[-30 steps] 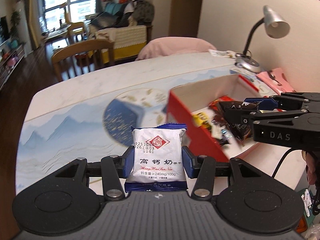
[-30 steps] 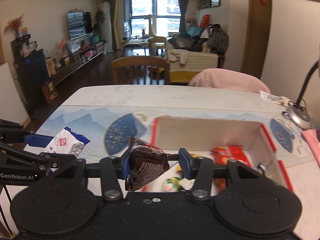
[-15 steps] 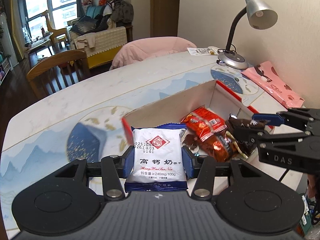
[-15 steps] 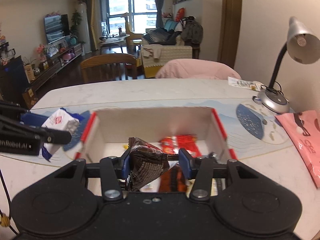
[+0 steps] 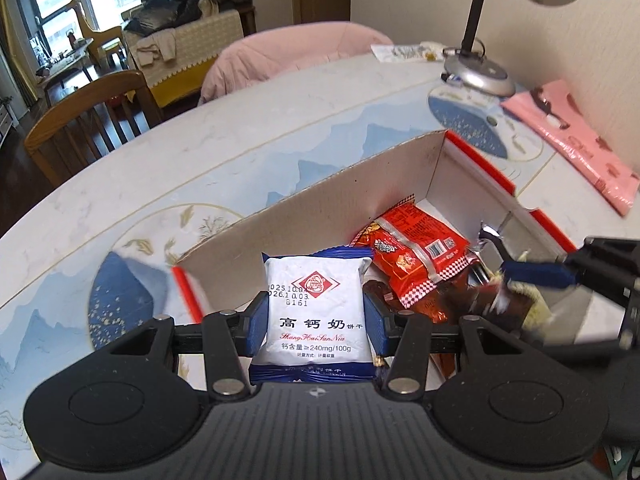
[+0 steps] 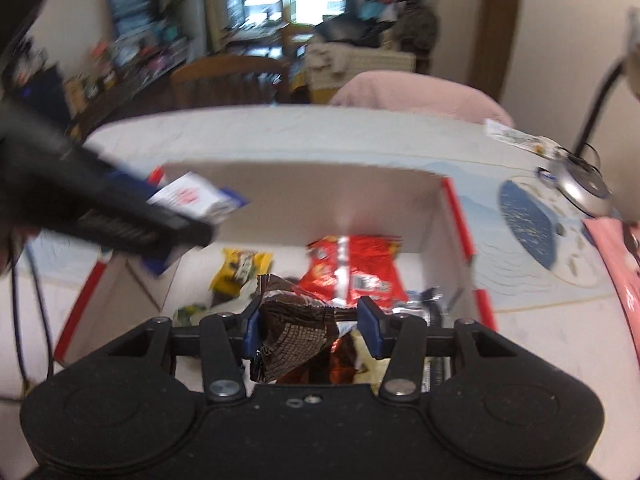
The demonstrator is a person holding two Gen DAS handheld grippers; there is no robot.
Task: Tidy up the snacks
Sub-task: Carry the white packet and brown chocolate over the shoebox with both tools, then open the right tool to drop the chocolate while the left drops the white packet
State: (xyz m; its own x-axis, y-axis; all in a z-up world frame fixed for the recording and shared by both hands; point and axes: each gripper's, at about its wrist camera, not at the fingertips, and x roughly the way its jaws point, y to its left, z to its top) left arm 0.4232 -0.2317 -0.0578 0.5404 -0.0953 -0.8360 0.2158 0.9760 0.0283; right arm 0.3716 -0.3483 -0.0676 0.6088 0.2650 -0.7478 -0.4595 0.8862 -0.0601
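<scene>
both grippers (image 5: 316,320) (image 6: 310,330) tilted down, over box (image 5: 320,196)

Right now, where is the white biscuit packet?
The white biscuit packet is clamped in the left gripper, held over the near left corner of the cardboard box, beside the red snack bag.

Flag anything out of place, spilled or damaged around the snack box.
Nothing spilled. The brown wrapper in the right gripper looks crumpled, and the snacks already in the box lie in a loose jumble. The white packet in the left gripper looks intact.
</scene>
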